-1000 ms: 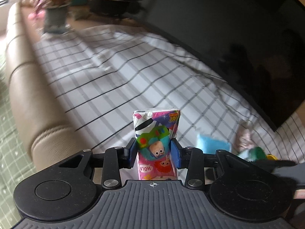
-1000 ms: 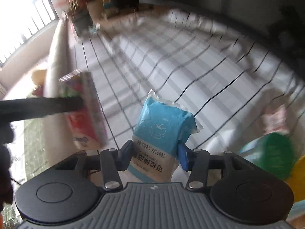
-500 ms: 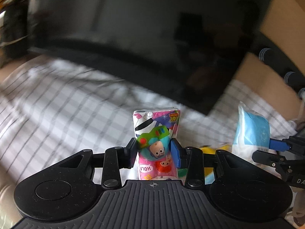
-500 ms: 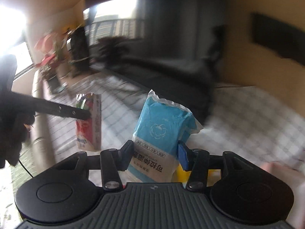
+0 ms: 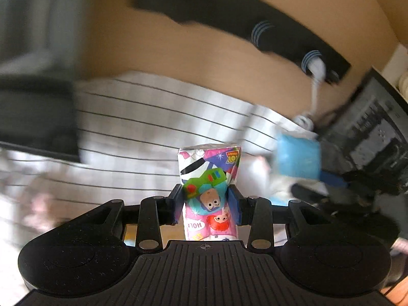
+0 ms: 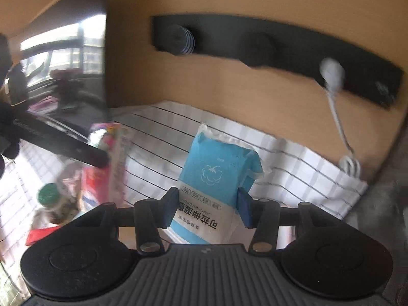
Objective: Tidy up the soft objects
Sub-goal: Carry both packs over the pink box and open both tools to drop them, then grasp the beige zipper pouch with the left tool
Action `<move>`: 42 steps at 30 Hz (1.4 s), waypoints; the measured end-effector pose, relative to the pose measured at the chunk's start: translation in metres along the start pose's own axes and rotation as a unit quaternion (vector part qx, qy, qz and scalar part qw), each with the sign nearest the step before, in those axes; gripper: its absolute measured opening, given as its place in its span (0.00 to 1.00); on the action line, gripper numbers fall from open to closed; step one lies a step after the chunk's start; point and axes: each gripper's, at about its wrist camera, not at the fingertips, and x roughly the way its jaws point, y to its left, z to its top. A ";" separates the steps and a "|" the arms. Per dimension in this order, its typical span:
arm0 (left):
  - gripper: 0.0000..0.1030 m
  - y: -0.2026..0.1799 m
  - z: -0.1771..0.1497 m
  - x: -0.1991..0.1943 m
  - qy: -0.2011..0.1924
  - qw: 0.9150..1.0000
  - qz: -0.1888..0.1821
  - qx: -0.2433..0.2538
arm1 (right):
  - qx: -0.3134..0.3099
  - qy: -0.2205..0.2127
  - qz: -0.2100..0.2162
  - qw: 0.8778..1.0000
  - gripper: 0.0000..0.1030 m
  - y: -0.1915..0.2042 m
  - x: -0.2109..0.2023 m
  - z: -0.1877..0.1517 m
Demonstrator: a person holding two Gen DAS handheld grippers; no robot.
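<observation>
My left gripper (image 5: pixel 207 205) is shut on a cartoon-printed tissue pack (image 5: pixel 210 178) and holds it upright above the checked white cloth (image 5: pixel 142 132). My right gripper (image 6: pixel 207 210) is shut on a blue wet-wipe pack (image 6: pixel 216 178), also above the cloth (image 6: pixel 163 163). In the left wrist view the blue pack (image 5: pixel 298 158) and right gripper sit at the right. In the right wrist view the cartoon pack (image 6: pixel 107 168) and a left finger (image 6: pixel 76 150) sit at the left.
A tan wall with a black hook rail (image 6: pixel 280 48) and a hanging white cable (image 6: pixel 339 117) lies ahead. A dark screen (image 6: pixel 63 58) stands to the left. A green-capped item (image 6: pixel 48 193) and a red item (image 6: pixel 38 234) lie on the cloth at lower left. A dark device (image 5: pixel 369 127) is at right.
Both grippers, still holding their packs, have swung to the right, from the sofa and plant past the dark screen to the tan wall with the hook rail.
</observation>
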 end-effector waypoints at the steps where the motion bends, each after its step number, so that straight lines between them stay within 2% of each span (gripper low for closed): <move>1: 0.40 -0.009 0.005 0.020 0.011 1.000 -0.014 -0.006 | 0.006 -0.003 -0.003 1.000 0.48 -0.008 0.006 -0.006; 2: 0.41 -0.015 0.009 0.036 0.020 0.999 -0.026 -0.014 | 0.009 -0.010 -0.005 1.000 0.51 -0.015 0.011 -0.014; 4: 0.42 -0.020 0.014 0.076 0.039 0.997 -0.061 -0.041 | 0.016 -0.010 -0.023 1.000 0.77 -0.021 0.020 -0.031; 6: 0.43 -0.020 0.009 0.116 0.069 0.993 -0.073 -0.065 | 0.026 -0.008 -0.026 0.999 0.78 -0.030 0.023 -0.055; 9: 0.43 -0.021 -0.008 0.165 0.119 0.991 -0.031 -0.051 | 0.033 0.028 -0.026 0.999 0.78 -0.040 0.027 -0.086; 11: 0.43 -0.023 -0.019 0.178 0.127 0.991 -0.010 -0.035 | 0.035 0.043 -0.030 0.998 0.78 -0.048 0.024 -0.106; 13: 0.43 -0.022 -0.027 0.179 0.121 0.992 -0.013 -0.028 | 0.046 0.051 -0.033 0.997 0.78 -0.056 0.020 -0.119; 15: 0.43 -0.024 -0.032 0.165 0.102 0.994 -0.022 -0.022 | 0.061 0.053 -0.030 0.996 0.78 -0.062 0.017 -0.125; 18: 0.43 -0.024 -0.041 0.120 0.038 0.999 -0.026 0.004 | 0.076 0.047 -0.022 0.996 0.79 -0.062 0.012 -0.126; 20: 0.43 -0.015 -0.052 0.084 -0.004 1.000 -0.011 0.013 | 0.084 0.047 -0.010 0.995 0.79 -0.057 0.011 -0.127; 23: 0.43 0.006 -0.069 0.041 -0.043 0.999 0.016 -0.002 | 0.087 0.048 0.009 0.995 0.79 -0.043 0.012 -0.126; 27: 0.43 0.061 -0.108 -0.015 -0.063 0.994 0.068 -0.057 | 0.074 0.047 0.032 0.996 0.79 -0.015 0.014 -0.124; 34: 0.43 0.154 -0.190 -0.112 -0.098 0.969 0.156 -0.165 | 0.019 0.062 0.094 0.993 0.82 0.065 0.029 -0.120; 37: 0.43 0.177 -0.222 -0.126 -0.093 0.962 0.158 -0.201 | -0.009 0.078 0.128 0.989 0.82 0.110 0.039 -0.119; 42: 0.43 0.201 -0.268 -0.127 -0.073 0.958 0.125 -0.246 | -0.069 0.113 0.168 0.977 0.82 0.181 0.052 -0.129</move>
